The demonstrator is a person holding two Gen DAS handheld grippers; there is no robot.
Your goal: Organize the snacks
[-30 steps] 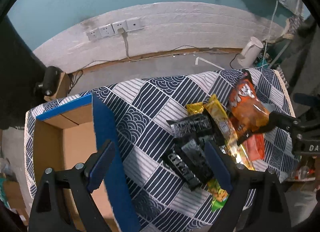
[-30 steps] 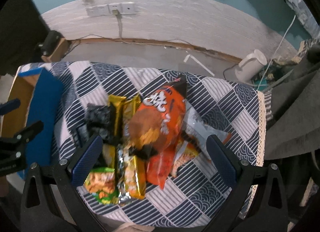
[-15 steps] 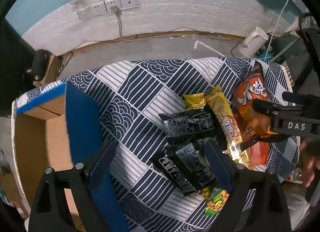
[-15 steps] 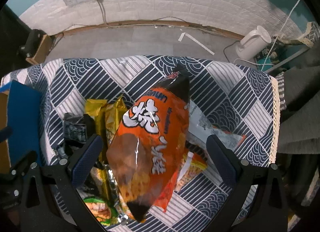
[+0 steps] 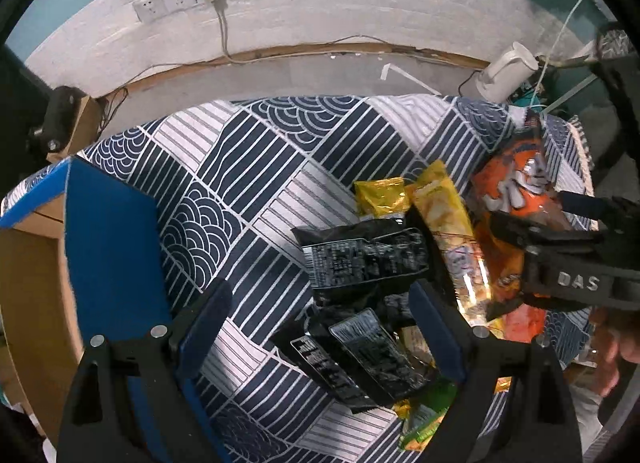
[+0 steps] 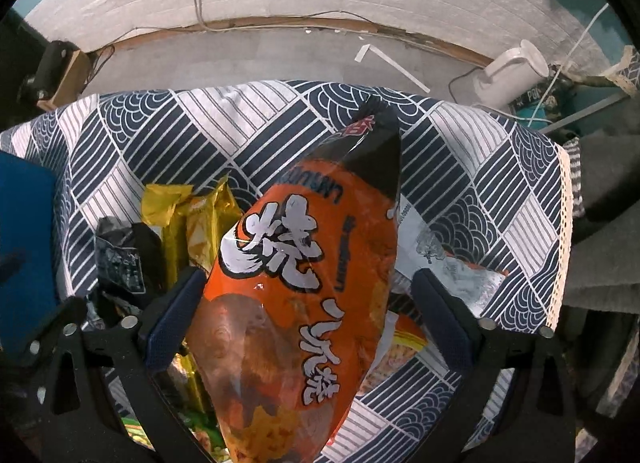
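Observation:
A pile of snack packets lies on a blue-and-white patterned cloth [image 5: 248,167]. My left gripper [image 5: 320,315] points down, open, over the black packets [image 5: 360,259], which sit between its fingers untouched. A second black packet [image 5: 372,351] lies lower, and yellow packets [image 5: 440,207] lie beside them. My right gripper [image 6: 308,319] hangs over the big orange bag [image 6: 304,283]. Its jaws are closing with the bag between them; the right pad [image 6: 440,315] still stands clear of it. From the left wrist, the right gripper [image 5: 548,219] straddles the orange bag [image 5: 516,191].
An open cardboard box with a blue flap [image 5: 108,247] stands at the table's left end. A silvery packet [image 6: 440,259] lies right of the orange bag, a green packet [image 5: 428,411] at the front. A white kettle [image 5: 504,75] and cables sit on the floor behind.
Both grippers have sunk toward the pile. The orange bag now fills the gap between the right fingers, and the black packets lie between the left fingers.

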